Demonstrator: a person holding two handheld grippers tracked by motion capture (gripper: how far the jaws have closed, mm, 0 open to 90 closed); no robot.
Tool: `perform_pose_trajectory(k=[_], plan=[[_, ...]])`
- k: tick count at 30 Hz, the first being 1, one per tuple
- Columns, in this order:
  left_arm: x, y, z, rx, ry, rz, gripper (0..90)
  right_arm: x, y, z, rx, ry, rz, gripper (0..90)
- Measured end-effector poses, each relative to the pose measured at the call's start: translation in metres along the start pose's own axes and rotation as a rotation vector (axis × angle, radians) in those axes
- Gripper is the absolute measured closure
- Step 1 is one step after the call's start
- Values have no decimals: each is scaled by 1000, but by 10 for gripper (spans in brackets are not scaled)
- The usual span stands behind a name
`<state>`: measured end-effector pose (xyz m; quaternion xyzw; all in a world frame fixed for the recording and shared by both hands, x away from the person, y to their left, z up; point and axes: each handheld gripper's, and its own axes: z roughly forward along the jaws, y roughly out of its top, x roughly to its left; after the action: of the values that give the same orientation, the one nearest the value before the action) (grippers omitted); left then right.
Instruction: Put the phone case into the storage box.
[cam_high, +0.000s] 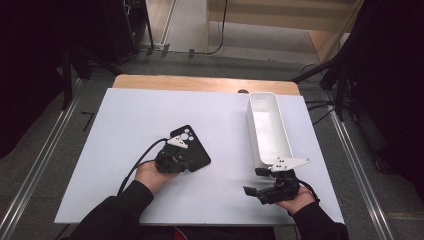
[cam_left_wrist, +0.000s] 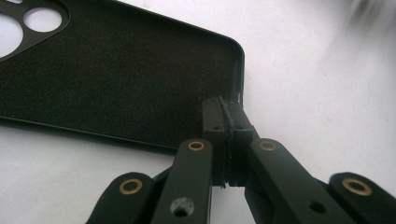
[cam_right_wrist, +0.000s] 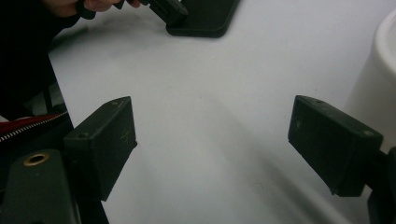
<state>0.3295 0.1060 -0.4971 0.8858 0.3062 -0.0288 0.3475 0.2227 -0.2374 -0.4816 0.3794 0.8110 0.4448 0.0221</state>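
Observation:
A black phone case lies inside-up on the white board, its camera holes toward the far side. My left gripper comes at its near edge from the lower left. In the left gripper view the left gripper has its pads pressed together on the thin rim of the phone case, near a corner. My right gripper rests at the near right, by the near end of the bin. Its jaws stand wide apart and hold nothing. The right gripper looks across bare board toward the phone case.
A long white bin stands empty on the right side of the white board, running from near to far; its wall is close beside my right jaw. A wooden table edge shows beyond the board. Metal rails flank the table.

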Motion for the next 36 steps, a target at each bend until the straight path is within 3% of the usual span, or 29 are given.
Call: perform_pose_trajectory(k=[16, 22, 31, 36], plan=[[12, -7, -15, 55, -18, -8, 887, 0, 0, 1, 3, 3, -4, 134], [22, -12, -24, 67, -39, -51, 885, 0, 1, 1, 1, 5, -7, 134], [33, -18, -35, 77, -12, -58, 885, 0, 2, 2, -2, 9, -11, 135], [42, -22, -43, 70, 10, -87, 884, 0, 2, 2, -2, 9, -12, 135]])
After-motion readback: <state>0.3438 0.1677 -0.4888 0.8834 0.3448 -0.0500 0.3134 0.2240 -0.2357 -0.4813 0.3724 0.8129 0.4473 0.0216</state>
